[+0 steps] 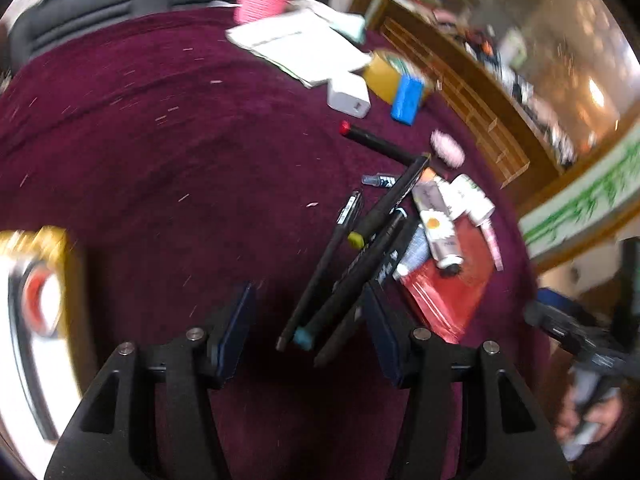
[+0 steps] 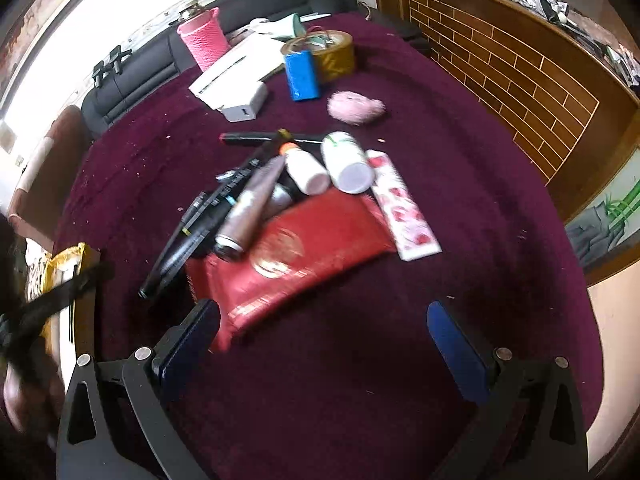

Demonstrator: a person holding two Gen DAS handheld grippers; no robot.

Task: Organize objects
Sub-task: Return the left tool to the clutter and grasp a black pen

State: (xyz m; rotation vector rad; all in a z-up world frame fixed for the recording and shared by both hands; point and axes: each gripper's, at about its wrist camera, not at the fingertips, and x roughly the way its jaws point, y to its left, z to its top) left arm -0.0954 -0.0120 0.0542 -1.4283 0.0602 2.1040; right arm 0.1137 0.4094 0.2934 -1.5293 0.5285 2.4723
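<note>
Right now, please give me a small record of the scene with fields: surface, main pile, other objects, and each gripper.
surface: dark red cloth
main pile: black markers, tubes, two white bottles, partly lying on a red pouch
other objects: pink cup, blue box, white charger, tape roll, pink fluffy item
left gripper: open, markers lie between its fingers, not pressed
right gripper: open wide, empty, near the pouch corner
</note>
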